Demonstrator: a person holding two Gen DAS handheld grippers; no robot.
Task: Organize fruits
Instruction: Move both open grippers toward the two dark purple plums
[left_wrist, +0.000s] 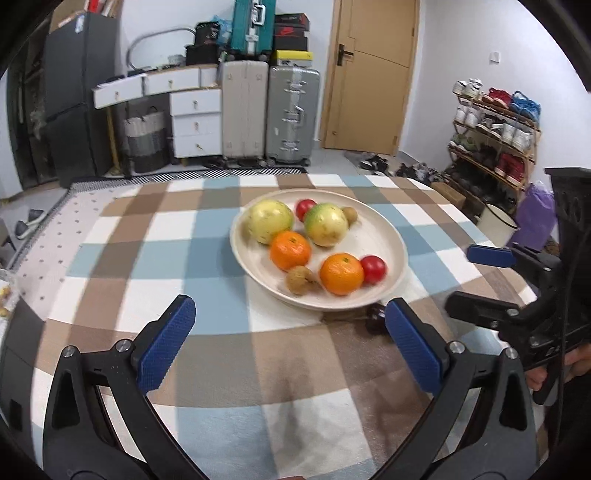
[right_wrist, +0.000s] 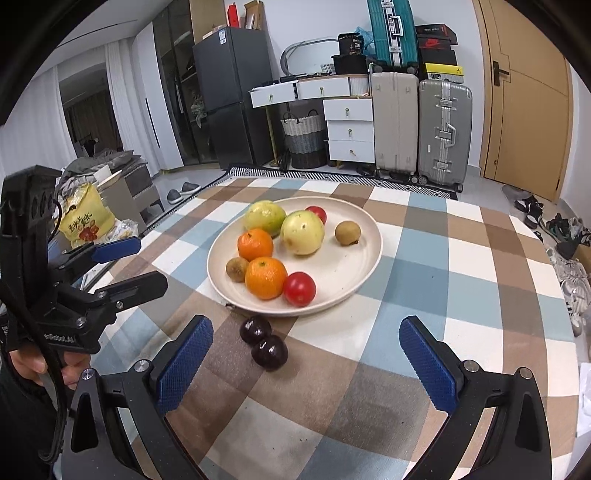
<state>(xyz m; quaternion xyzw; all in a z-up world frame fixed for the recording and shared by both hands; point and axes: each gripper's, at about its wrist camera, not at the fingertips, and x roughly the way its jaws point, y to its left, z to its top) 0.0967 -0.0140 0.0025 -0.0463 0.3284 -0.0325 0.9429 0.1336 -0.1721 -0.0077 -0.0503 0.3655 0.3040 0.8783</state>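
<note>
Fruits lie on a round, cream, matte plate on the checked tablecloth: two glossy oranges, two pale green guavas, two smooth red tomatoes and two rough brown longans. Two dark, shiny plums sit on the cloth just beside the plate's near rim. The left gripper and the right gripper both stand wide open and hold nothing; their pads are blue and finely ribbed.
</note>
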